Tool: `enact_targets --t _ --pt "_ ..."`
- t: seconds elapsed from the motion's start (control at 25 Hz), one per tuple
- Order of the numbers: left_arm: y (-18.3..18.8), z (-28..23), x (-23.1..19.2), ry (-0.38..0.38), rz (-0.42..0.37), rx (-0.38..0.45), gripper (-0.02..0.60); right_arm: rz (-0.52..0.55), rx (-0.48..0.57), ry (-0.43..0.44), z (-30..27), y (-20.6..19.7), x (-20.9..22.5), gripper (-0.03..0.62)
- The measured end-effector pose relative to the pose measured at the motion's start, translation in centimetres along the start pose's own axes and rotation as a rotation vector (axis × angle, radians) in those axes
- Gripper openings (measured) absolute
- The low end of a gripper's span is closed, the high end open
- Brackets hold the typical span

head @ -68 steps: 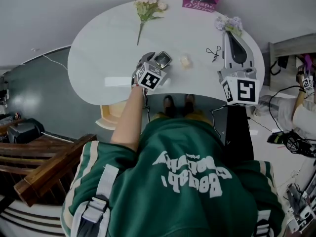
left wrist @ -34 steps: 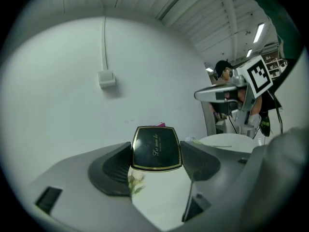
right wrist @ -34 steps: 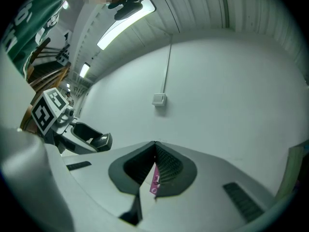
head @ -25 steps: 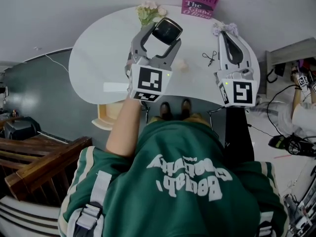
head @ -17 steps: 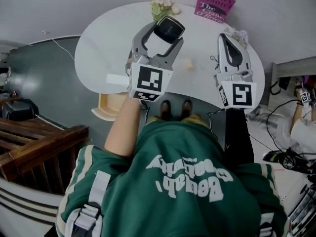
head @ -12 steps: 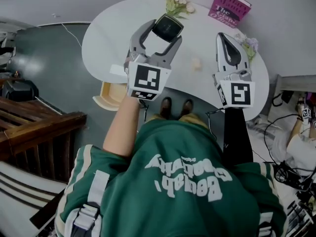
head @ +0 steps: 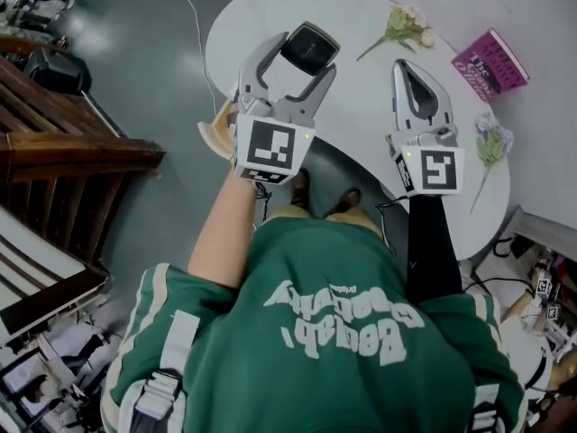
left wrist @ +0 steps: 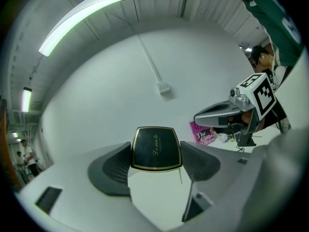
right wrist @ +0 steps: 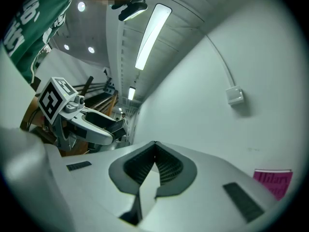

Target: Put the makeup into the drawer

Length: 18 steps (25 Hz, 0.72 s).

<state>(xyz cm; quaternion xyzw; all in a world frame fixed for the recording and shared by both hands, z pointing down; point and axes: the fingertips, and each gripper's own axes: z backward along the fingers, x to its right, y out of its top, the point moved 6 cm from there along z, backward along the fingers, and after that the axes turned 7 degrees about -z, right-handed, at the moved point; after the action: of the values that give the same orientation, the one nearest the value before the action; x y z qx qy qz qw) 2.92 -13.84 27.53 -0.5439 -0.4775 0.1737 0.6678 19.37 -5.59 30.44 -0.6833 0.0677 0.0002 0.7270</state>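
My left gripper (head: 302, 54) is raised above the white table (head: 270, 3) and is shut on a black makeup compact (head: 307, 49) with a gold rim. The left gripper view shows the compact (left wrist: 156, 148) clamped upright between both pads of that gripper (left wrist: 156, 154). To the right, my right gripper (head: 406, 67) is held up level with it, its jaws closed together and empty. In the right gripper view the pads of that gripper (right wrist: 154, 149) meet at the tips. A wooden drawer (head: 216, 132) sticks out open under the table's left edge.
A pink book (head: 489, 61) lies near the table's far right, and is also seen in the left gripper view as the pink book (left wrist: 203, 133). One flower sprig (head: 403, 27) and another flower sprig (head: 491, 144) rest on the table. Dark wooden stairs (head: 63, 161) are at the left.
The left gripper has risen off the table with the compact in it. The head view has swung, so the table now sits up and right. The right gripper stays shut.
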Motion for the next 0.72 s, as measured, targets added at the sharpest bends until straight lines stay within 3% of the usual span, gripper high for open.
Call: enact_targets --t 0.44,0.72 --pt "-5.3 11.2 -9.6 0.27 0.012 -0.129 0.35 0.009 0.051 0.322 -10.0 1.1 -13.2 0.009" --pt "-7.8 14.4 -12.7 0.307 0.033 -0.15 0.35 0.009 0.056 0.389 -13.4 1.6 -18.3 0.009"
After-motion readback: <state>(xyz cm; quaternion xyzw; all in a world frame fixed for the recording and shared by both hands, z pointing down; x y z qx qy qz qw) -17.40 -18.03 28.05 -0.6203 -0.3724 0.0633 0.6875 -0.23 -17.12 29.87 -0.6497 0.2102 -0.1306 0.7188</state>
